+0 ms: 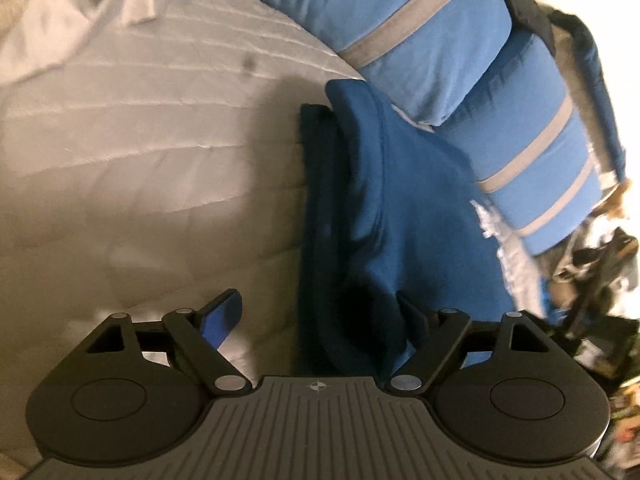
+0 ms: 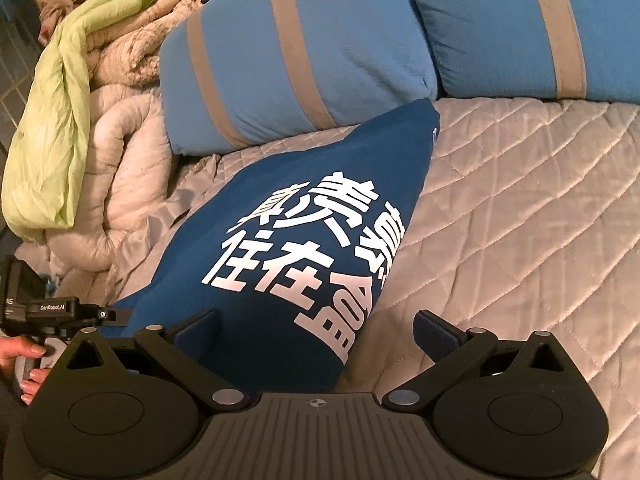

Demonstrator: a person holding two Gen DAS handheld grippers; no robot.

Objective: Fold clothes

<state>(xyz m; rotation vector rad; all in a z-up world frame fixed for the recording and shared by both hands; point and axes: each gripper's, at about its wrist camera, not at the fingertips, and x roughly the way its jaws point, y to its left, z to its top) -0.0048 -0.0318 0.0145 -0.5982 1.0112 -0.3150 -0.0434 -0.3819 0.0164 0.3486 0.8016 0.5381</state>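
Left wrist view first: your left gripper (image 1: 320,312) has its fingers spread wide, gripping nothing. The blue T-shirt (image 1: 400,208) lies folded into a long strip on the quilted grey bedspread (image 1: 140,152). Its near end sits between your fingers and reaches up against the right finger (image 1: 412,316), which is half lost in the cloth's shadow, so you cannot tell whether it touches. The left finger (image 1: 224,320) hangs over bare bedspread, apart from the shirt. A darker layer of the same shirt shows along its left edge. Ahead of the fingers and to the right, two blue pillows with grey stripes (image 1: 400,28) lie touching the far end of the shirt. Far ahead on the left sits a crumpled grey cloth (image 1: 80,16). This view is blurred at its right edge, where dark clutter cannot be made out. No box, basket or other container shows here.

Right wrist view: your right gripper (image 2: 316,332) is likewise wide open and holds nothing. The T-shirt (image 2: 288,240) shows white printed characters (image 2: 304,240) and narrows to a point ahead of the fingers, close to the pillows (image 2: 304,56). Its near edge runs between your fingers, closer to the left finger (image 2: 196,332); the right finger (image 2: 436,332) is over bare bedspread (image 2: 520,208). Left of the fingers a bunched beige quilt (image 2: 128,152) carries a light green cloth (image 2: 52,120) draped over it. At the lower left edge your left hand (image 2: 24,364) grips the handle of the other gripper.
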